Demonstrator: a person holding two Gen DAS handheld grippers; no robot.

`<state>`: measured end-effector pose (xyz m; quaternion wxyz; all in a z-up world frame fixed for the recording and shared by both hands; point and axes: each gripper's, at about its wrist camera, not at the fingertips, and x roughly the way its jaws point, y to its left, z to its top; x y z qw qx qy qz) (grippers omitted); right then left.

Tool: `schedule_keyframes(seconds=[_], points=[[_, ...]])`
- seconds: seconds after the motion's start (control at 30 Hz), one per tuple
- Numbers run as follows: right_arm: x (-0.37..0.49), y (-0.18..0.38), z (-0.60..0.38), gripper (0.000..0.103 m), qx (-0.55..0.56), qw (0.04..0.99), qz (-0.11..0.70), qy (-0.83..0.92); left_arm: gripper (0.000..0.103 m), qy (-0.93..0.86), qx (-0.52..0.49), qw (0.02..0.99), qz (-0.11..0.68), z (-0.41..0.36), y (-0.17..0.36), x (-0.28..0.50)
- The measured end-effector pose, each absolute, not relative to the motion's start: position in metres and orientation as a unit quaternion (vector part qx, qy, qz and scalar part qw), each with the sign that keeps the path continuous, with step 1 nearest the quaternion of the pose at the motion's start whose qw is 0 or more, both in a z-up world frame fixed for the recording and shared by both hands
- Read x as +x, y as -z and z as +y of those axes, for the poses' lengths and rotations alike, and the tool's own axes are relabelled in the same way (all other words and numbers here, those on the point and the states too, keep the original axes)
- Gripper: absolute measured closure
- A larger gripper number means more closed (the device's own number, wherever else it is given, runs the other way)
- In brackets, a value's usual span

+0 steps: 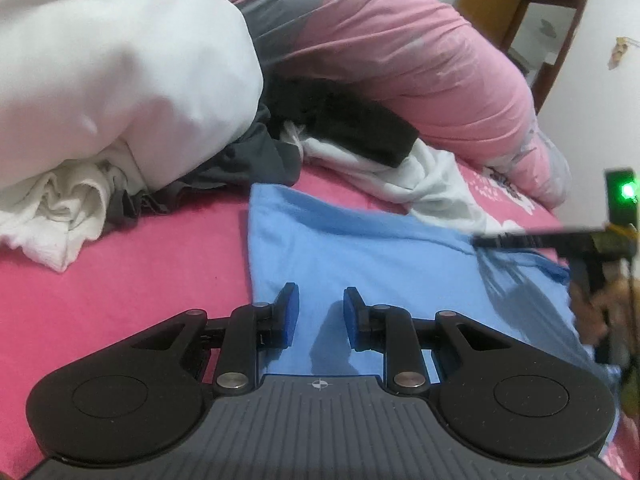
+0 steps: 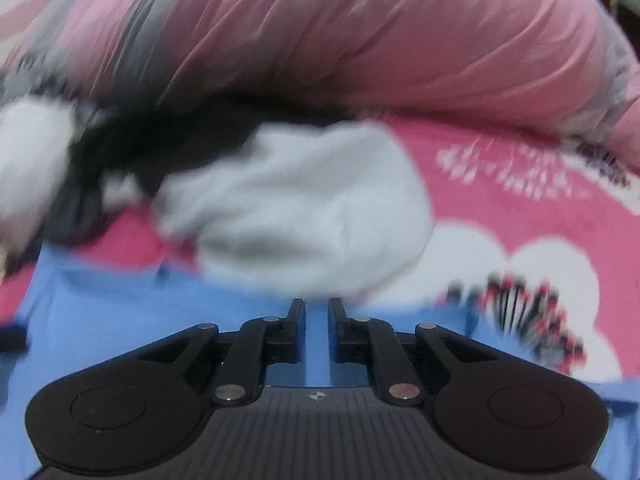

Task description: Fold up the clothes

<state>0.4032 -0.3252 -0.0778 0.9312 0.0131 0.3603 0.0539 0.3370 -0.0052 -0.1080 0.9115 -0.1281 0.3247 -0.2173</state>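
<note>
A light blue garment (image 1: pixel 360 264) lies spread flat on the bed, over a bright pink sheet (image 1: pixel 140 264). The left claw (image 1: pixel 318 316) hovers above the garment's near part with its blue-padded fingers (image 1: pixel 290 316) parted and nothing between them; its shadow falls on the cloth just ahead. In the right wrist view, which is blurred by motion, the right claw (image 2: pixel 317 320) is over the same blue cloth, its jaws standing a narrow gap apart with only blue fabric showing through the gap, so it looks released rather than clamped on anything. Just past the garment's far edge sits a crumpled white piece of clothing (image 2: pixel 304 216), and beside that lie a black garment (image 1: pixel 352 120) and a dark grey one (image 1: pixel 248 160). To the left rises a large white bundle (image 1: pixel 120 68). A rolled pink quilt (image 1: pixel 400 48) runs along the back of the bed, and the sheet near it carries a white cloud print (image 2: pixel 552 276).
</note>
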Motion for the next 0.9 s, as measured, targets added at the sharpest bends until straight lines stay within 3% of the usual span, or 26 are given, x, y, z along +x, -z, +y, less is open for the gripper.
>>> schedule_keyframes(seconds=[0.3, 0.4, 0.43, 0.47, 0.77, 0.83, 0.9], points=[[0.351, 0.036, -0.403, 0.087, 0.155, 0.943, 0.293, 0.004, 0.079, 0.219, -0.138, 0.909, 0.327, -0.004, 0.111, 0.34], [0.316, 0.019, -0.438, 0.073, 0.162, 0.945, 0.282, 0.033, 0.079, 0.218, -0.14, 0.908, 0.328, -0.004, 0.112, 0.341], [0.306, 0.014, -0.45, 0.061, 0.159, 0.946, 0.281, 0.044, 0.079, 0.218, -0.141, 0.908, 0.328, -0.004, 0.113, 0.341], [0.3, 0.012, -0.46, 0.056, 0.147, 0.945, 0.285, 0.055, 0.079, 0.218, -0.142, 0.908, 0.329, -0.004, 0.113, 0.342], [0.318, 0.048, -0.489, 0.05, -0.016, 0.934, 0.356, 0.021, 0.079, 0.222, -0.162, 0.905, 0.324, 0.001, 0.118, 0.344], [0.323, 0.058, -0.482, 0.043, -0.07, 0.93, 0.361, 0.0, 0.079, 0.223, -0.168, 0.904, 0.323, 0.002, 0.119, 0.345], [0.327, 0.064, -0.474, 0.042, -0.112, 0.928, 0.355, -0.009, 0.079, 0.224, -0.17, 0.904, 0.323, 0.002, 0.12, 0.345]])
